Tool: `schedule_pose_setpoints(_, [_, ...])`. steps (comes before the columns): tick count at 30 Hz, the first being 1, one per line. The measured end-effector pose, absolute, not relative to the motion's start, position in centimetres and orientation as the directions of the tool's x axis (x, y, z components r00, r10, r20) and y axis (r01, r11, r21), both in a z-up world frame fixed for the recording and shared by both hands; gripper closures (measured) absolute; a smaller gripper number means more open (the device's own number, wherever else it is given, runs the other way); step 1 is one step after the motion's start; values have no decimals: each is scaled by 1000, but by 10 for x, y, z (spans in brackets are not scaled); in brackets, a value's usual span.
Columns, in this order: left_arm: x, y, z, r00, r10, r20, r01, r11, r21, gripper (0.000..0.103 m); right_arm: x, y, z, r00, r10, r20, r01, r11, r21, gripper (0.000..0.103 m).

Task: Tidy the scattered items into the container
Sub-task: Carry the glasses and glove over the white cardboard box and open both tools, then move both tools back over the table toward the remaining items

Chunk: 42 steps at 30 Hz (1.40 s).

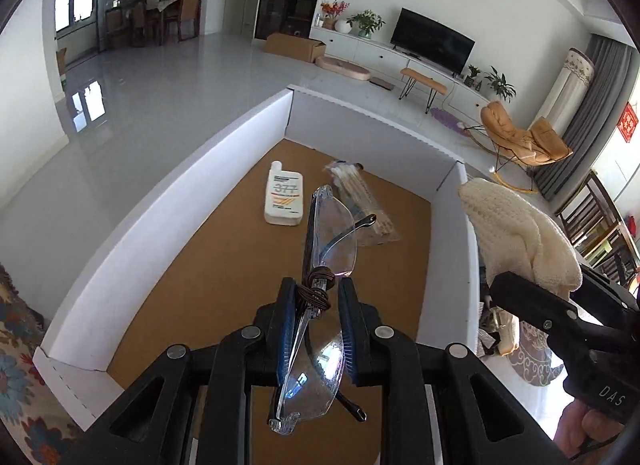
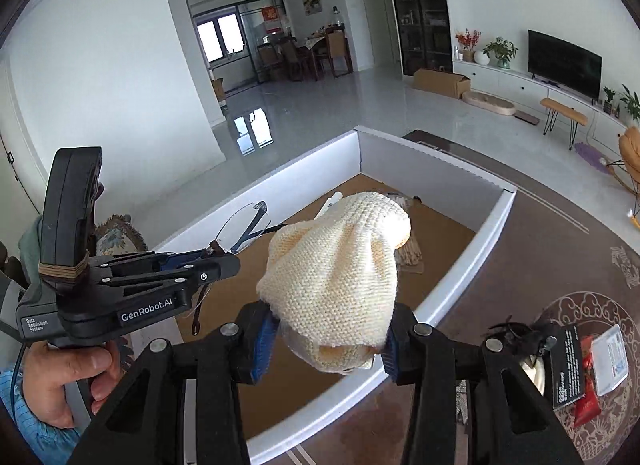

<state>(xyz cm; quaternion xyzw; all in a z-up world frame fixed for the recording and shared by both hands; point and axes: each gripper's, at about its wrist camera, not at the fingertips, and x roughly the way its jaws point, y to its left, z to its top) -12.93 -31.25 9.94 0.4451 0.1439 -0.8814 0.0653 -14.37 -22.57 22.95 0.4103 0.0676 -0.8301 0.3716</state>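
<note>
My left gripper (image 1: 314, 301) is shut on a pair of clear safety glasses (image 1: 328, 233) with a brown cord wound round the frame, held above the white cardboard box (image 1: 152, 221) with a brown floor. Inside the box lie a white bottle (image 1: 283, 198) and a clear packet of wooden sticks (image 1: 362, 197). My right gripper (image 2: 326, 339) is shut on a cream knitted hat (image 2: 340, 265), hanging over the box's near right part. The hat (image 1: 516, 233) and right gripper show at the right of the left wrist view. The left gripper (image 2: 208, 265) with the glasses (image 2: 244, 225) shows at the left of the right wrist view.
Outside the box on the patterned brown rug (image 2: 560, 249) lie a black packet (image 2: 566, 369), a red packet (image 2: 586, 405), a clear case (image 2: 610, 357) and a dark hair clip (image 2: 510, 331). A patterned cushion (image 1: 20, 345) lies left of the box. A hand (image 2: 64, 377) grips the left tool.
</note>
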Motion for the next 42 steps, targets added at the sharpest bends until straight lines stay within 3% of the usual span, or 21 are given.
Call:
schedule_pose_setpoints(6, [-169, -349, 53, -458, 80, -885, 289, -928, -234, 82, -205, -297, 166, -247, -430, -868, 644, -743, 184, 58])
schedule_pose_setpoints(8, [-176, -352, 39, -405, 89, -910, 305, -925, -227, 79, -214, -307, 151, -218, -409, -886, 618, -761, 199, 54])
schedule_pose_setpoints(9, [-178, -354, 34, -385, 81, -919, 324, -921, -216, 78, -219, -310, 145, -193, -404, -894, 608, -764, 214, 47])
schedule_pose_setpoints(10, [-179, -358, 30, -370, 66, -927, 349, -915, -204, 72, -221, -311, 138, -162, -410, -898, 602, -762, 239, 33])
schedule_pose_setpoints(11, [-179, -362, 27, -363, 56, -930, 371, -907, -199, 60, -221, -308, 135, -145, -420, -896, 598, -759, 259, 28])
schedule_pose_setpoints(12, [-178, -365, 24, -363, 50, -930, 387, -900, -199, 52, -222, -307, 134, -144, -428, -892, 599, -756, 266, 28])
schedule_pose_setpoints(14, [-173, -367, 21, -368, 42, -929, 400, -894, -199, 24, -221, -302, 137, -159, -444, -882, 608, -748, 267, 27])
schedule_pose_setpoints(17, [-161, -357, 27, -391, -3, -920, 388, -907, -162, 23, -213, -290, 152, -201, -490, -848, 608, -742, 285, 27])
schedule_pose_setpoints(22, [-127, -298, 76, -528, -32, -849, 299, -942, -150, 23, -177, -226, 195, -390, -578, -717, 624, -738, 256, 27])
schedule_pose_setpoints(27, [-79, -190, 117, -652, 92, -753, 103, -973, -209, 22, -117, -104, 220, -525, -615, -589, 601, -758, 255, 27])
schedule_pose_setpoints(29, [-62, -142, 115, -663, 179, -727, 12, -968, -249, 14, -87, -48, 222, -578, -588, -565, 573, -786, 232, 27])
schedule_pose_setpoints(35, [-38, -27, 64, -586, 366, -723, -163, -927, -337, 13, -10, 102, 206, -656, -404, -637, 419, -898, 137, 26])
schedule_pose_setpoints(42, [-39, 28, -2, -550, 290, -783, -195, -956, -218, 13, 23, 183, 137, -541, -266, -798, 286, -950, 122, 26])
